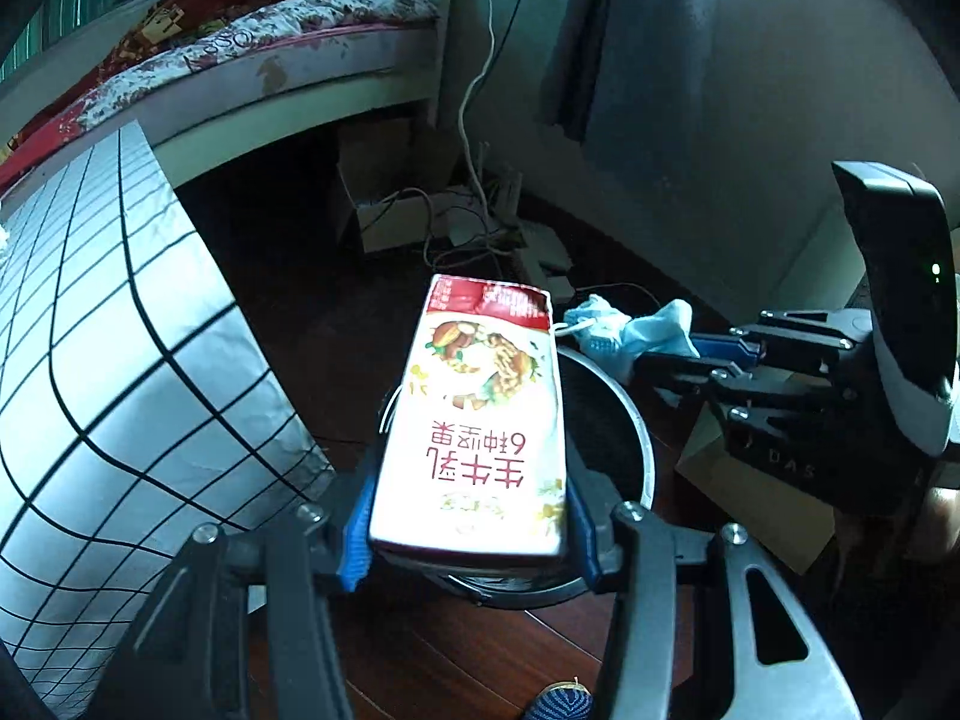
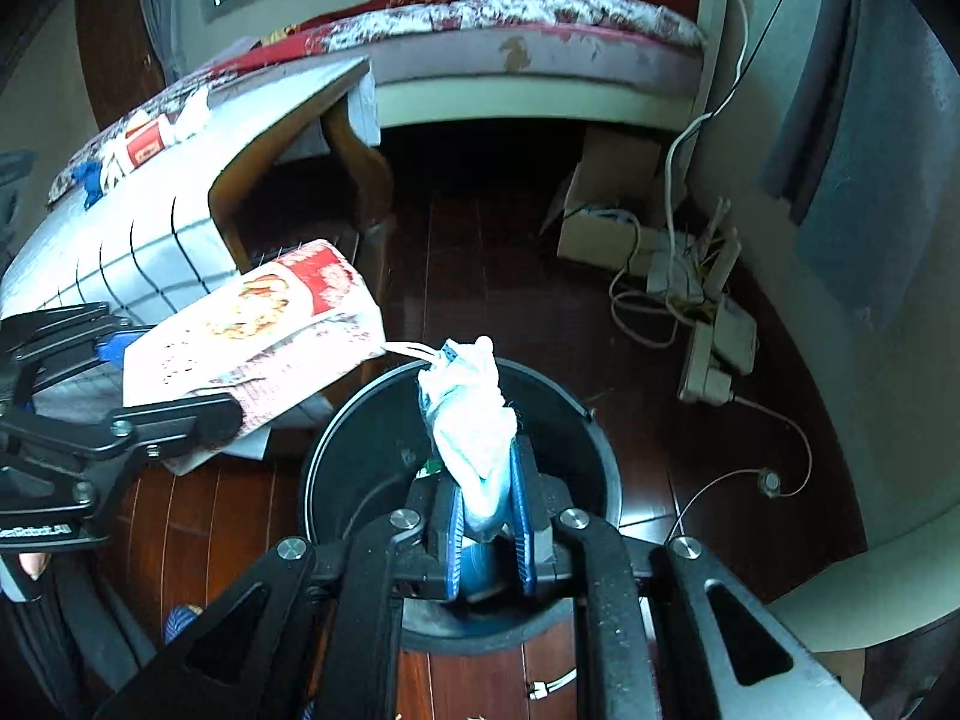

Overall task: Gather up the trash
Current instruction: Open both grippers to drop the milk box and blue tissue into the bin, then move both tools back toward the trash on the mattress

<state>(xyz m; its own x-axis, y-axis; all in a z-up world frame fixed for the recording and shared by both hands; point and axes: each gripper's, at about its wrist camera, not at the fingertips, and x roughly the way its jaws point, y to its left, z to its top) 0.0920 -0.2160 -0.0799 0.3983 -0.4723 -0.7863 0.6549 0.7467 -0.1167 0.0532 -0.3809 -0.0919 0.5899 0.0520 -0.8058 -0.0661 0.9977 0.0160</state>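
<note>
My left gripper (image 1: 471, 531) is shut on a white and red carton box (image 1: 480, 414) and holds it above the near rim of the round black trash bin (image 1: 636, 438). The box also shows in the right wrist view (image 2: 252, 330), left of the bin (image 2: 576, 408). My right gripper (image 2: 489, 516) is shut on a crumpled light blue face mask (image 2: 471, 420) and holds it over the bin's opening. In the left wrist view the mask (image 1: 624, 324) and the right gripper (image 1: 714, 354) hang over the bin's far right rim.
A low table with a white grid-pattern cloth (image 1: 114, 360) stands left of the bin; more litter (image 2: 141, 144) lies on it. A bed (image 2: 516, 42) is behind. Cardboard boxes (image 2: 606, 210), cables and a power strip (image 2: 714, 348) lie on the dark wood floor to the right.
</note>
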